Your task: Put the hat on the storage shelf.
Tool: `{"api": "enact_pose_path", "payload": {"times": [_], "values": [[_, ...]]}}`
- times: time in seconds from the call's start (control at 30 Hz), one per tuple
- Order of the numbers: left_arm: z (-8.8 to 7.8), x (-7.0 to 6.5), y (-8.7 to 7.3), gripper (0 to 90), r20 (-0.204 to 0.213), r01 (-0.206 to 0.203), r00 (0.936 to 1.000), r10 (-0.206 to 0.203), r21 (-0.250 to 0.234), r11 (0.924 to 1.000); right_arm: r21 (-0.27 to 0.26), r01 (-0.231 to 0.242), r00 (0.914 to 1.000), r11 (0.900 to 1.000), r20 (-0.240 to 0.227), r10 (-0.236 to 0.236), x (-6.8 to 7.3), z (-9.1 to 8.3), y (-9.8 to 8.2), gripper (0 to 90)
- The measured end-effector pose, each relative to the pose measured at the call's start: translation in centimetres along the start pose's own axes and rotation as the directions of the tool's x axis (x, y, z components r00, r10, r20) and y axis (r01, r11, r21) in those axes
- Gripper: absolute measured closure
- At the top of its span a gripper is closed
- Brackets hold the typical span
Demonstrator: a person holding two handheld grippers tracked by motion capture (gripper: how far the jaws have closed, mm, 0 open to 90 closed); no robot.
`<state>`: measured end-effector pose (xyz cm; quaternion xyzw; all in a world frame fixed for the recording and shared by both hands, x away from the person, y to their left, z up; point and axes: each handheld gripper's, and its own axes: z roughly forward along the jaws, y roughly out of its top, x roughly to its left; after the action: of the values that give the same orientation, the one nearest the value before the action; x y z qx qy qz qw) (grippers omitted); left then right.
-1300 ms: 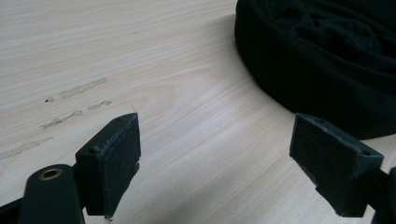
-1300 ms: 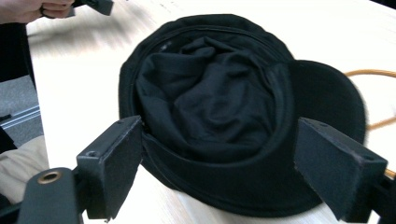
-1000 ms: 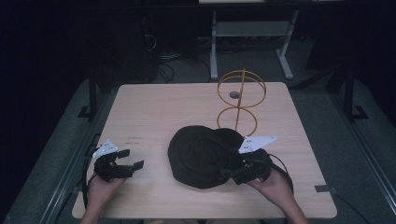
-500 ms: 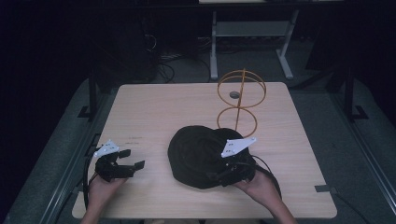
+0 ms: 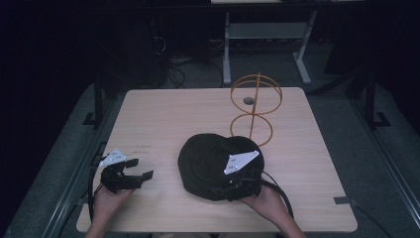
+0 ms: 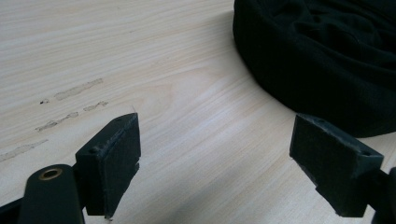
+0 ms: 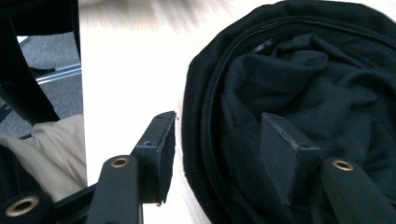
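A black fabric hat (image 5: 205,156) lies crown down in the middle of the wooden table (image 5: 163,114). My right gripper (image 5: 233,187) sits over its near right edge. In the right gripper view the hat's rim (image 7: 201,116) lies between the jaws, one pad inside the hat (image 7: 299,70) and the other outside over the table. These jaws have just been closing, and a thin gap still shows beside the outer pad. My left gripper (image 5: 139,168) rests open near the table's front left, with bare wood between its pads (image 6: 116,154) and the hat (image 6: 327,56) off to its right.
An orange wire stand (image 5: 255,106) with two rings rises just behind the hat at the back right. A small grey disc (image 5: 248,100) lies near it. The table's front edge (image 5: 198,231) runs close under both hands.
My right gripper has slid left from beside the hat onto its near edge, and its jaws have narrowed around the rim. The left gripper has stayed where it was.
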<state>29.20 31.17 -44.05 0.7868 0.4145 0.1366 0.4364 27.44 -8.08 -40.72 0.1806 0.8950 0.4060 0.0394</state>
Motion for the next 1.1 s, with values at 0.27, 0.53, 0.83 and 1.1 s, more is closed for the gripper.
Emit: {"api": "enact_pose_path", "payload": {"times": [0.27, 0.53, 0.83, 1.1], "values": [[-0.1, 0.0, 0.0, 16.1, 0.001, -0.002, 1.0000, 0.002, -0.002, 1.0000, 0.034, 0.000, 1.0000, 0.999, -0.009, 0.000, 0.2, 1.3, -0.1, 51.5], [-0.1, 0.0, 0.0, 16.1, 0.005, -0.005, 1.0000, 0.005, -0.001, 1.0000, 0.089, -0.001, 1.0000, 0.996, -0.008, 0.001, 0.3, 3.0, -0.7, 60.2], [-0.1, 0.0, 0.1, 16.1, 0.006, -0.014, 0.9999, 0.014, -0.001, 0.9999, 0.147, 0.041, 0.9986, 0.988, 0.026, -0.045, 0.7, 3.9, -0.9, 64.0], [0.0, -0.1, 0.1, 16.1, 0.009, -0.010, 0.9999, 0.010, 0.001, 1.0000, 0.158, 0.078, 0.9955, 0.984, 0.042, -0.085, 1.0, 4.3, -0.8, 69.7]]}}
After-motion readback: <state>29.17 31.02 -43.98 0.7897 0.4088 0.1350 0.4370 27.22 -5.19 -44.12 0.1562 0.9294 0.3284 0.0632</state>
